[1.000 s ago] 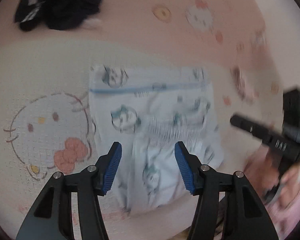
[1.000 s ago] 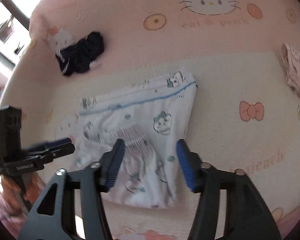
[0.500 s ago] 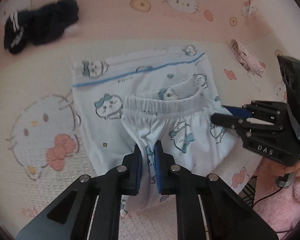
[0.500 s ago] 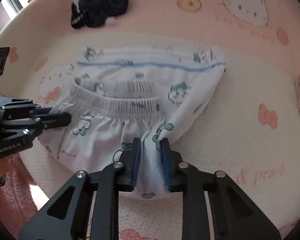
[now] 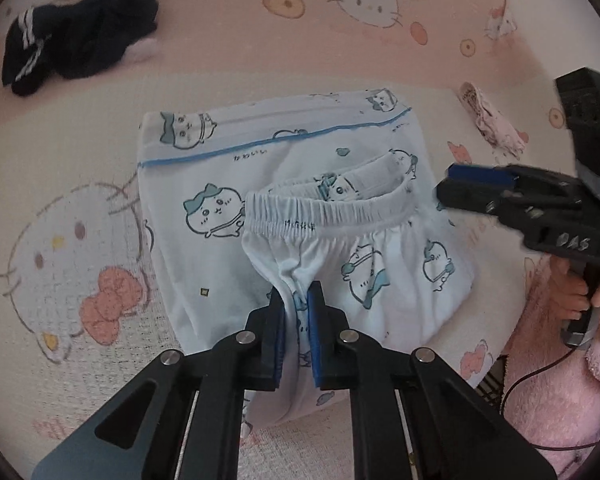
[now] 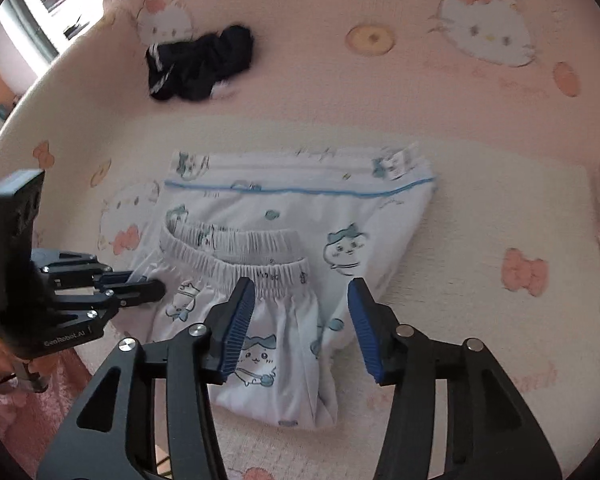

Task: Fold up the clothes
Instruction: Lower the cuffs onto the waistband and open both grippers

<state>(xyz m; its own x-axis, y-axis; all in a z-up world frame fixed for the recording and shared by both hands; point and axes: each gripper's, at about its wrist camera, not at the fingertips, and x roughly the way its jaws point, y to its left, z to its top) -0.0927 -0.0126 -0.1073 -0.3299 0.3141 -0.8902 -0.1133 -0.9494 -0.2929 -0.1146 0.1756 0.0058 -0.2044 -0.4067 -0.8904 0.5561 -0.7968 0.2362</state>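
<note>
Left claw [image 5: 296,320]: blue pads pressed together on a pinch of the white printed pants [image 5: 300,208], gripping the fabric below the elastic waistband [image 5: 324,212], near the garment's near edge. Fabric bunches up between the pads and hangs out under them.

Right claw [image 6: 302,316]: pads spread wide apart, nothing between them touching. It hovers over the pants' near half, left pad just below the waistband, right pad over the bedspread just off the pants' right edge. From the left wrist view the right claw [image 5: 452,188] sits just off the waistband's right end; contact with the cloth can't be confirmed there.

Pants: folded over on themselves, waistband lying across the middle of the lower layer, blue stripe [image 5: 272,142] running along the far part. Cartoon animal print all over. They lie flat on the pink-and-cream cat-print bedspread [image 5: 80,184], roughly centred in both views.

Relative to the pants:
- dark crumpled garment [image 5: 80,52] with white stripes, well apart, beyond the far-left corner
- small pink bundled garment [image 5: 492,124], apart, off the far-right corner
- large cat face print with a red bow [image 5: 112,308] just beside the left edge

Hand [image 5: 588,296] on the right claw's handle shows at right, with a fuzzy pink sleeve [image 5: 560,400] and a black cable [image 5: 540,372] below it.
</note>
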